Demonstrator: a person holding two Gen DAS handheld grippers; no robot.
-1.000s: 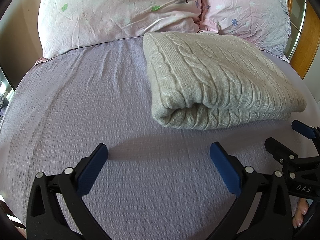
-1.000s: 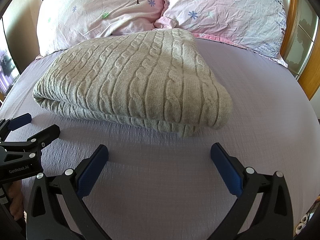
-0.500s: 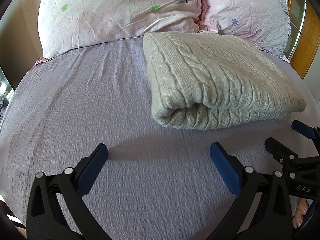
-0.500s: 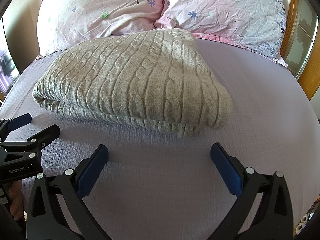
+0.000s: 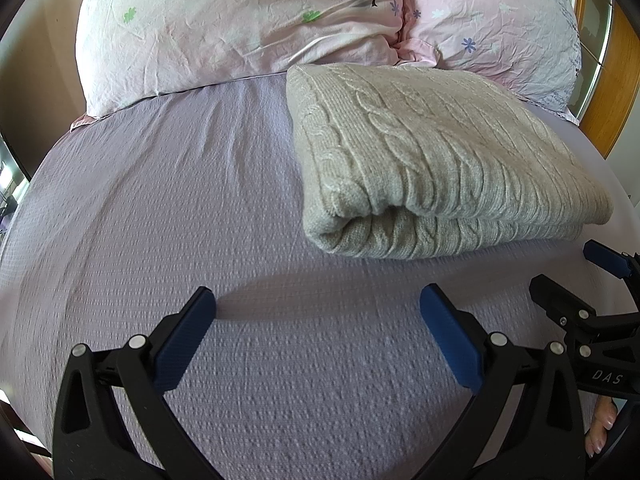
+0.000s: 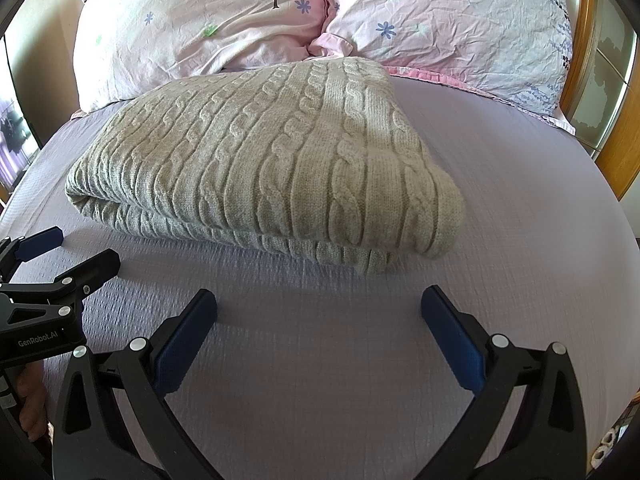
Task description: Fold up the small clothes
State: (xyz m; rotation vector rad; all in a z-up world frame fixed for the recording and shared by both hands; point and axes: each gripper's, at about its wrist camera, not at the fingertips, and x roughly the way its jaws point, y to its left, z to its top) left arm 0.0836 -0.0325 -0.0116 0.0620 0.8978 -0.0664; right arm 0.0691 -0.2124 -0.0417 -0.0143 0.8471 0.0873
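Note:
A beige cable-knit sweater (image 5: 432, 160) (image 6: 264, 164) lies folded into a thick rectangle on the lilac bed sheet (image 5: 160, 208), near the pillows. My left gripper (image 5: 318, 300) stands open over bare sheet, in front of the sweater's left corner and apart from it. My right gripper (image 6: 318, 300) is open too, nothing between its blue pads, just short of the sweater's front edge. Each gripper shows at the side of the other's view: the right one (image 5: 568, 276) and the left one (image 6: 76, 250).
Two pink flowered pillows (image 5: 240, 28) (image 6: 448, 28) lean at the head of the bed behind the sweater. A wooden headboard frame (image 6: 616, 136) runs along the right. Bare sheet spreads to the left of the sweater and in front of both grippers.

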